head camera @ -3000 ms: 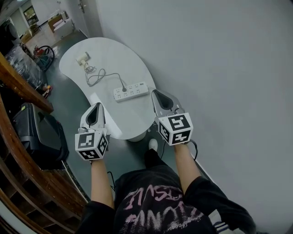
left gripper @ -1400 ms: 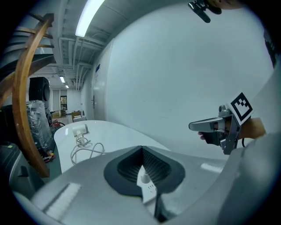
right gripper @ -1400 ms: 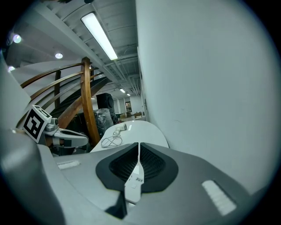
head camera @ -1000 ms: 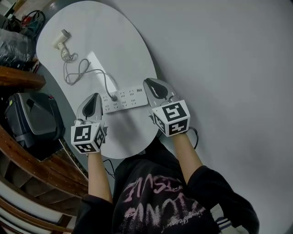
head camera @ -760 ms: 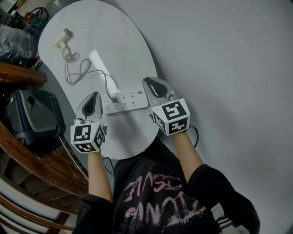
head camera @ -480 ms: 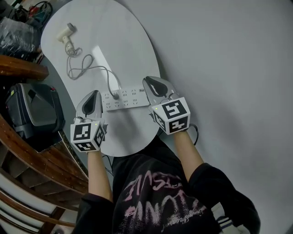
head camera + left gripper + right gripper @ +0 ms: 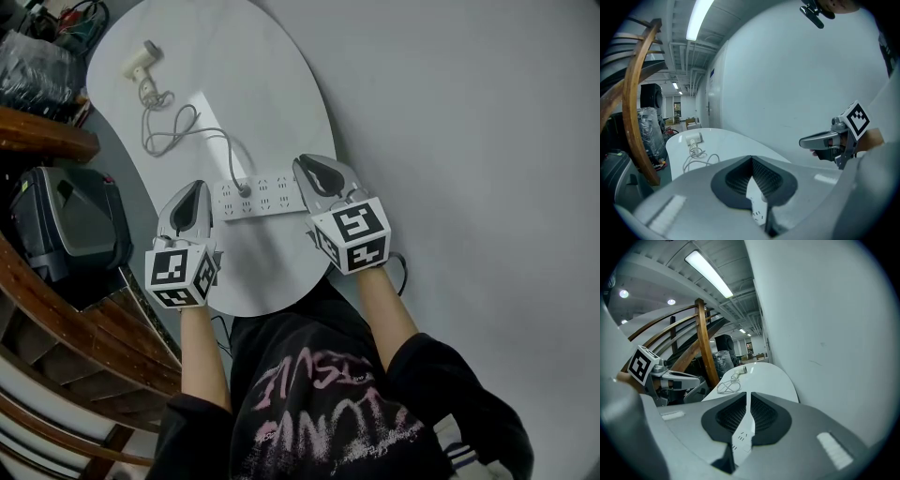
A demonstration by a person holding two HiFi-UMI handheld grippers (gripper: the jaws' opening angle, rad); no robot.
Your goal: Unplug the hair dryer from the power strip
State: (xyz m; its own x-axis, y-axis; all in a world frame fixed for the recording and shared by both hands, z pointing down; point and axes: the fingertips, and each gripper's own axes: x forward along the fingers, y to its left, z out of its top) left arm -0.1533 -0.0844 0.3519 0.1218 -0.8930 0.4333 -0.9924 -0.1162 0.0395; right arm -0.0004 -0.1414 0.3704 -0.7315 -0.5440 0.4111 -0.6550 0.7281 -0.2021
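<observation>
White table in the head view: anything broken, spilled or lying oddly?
Nothing stands out. The cream hair dryer lies at the far end, its pale cord in loose loops, plugged into the white power strip.

white table (image 7: 272, 94) is sitting against a plain grey wall (image 7: 469, 141). curved wooden railing (image 7: 629, 108) is running alongside it. ceiling strip light (image 7: 698, 18) is glowing.

Readable text: none.
Shirt (image 7: 323, 398), on the near side of the power strip (image 7: 258, 195): pink lettering, upside down, illegible.
Left gripper (image 7: 195, 190) and right gripper (image 7: 305, 167), flanking the power strip: cube faces carry black-and-white square markers, no letters.
Power strip's right end: tiny mark, unreadable.
</observation>
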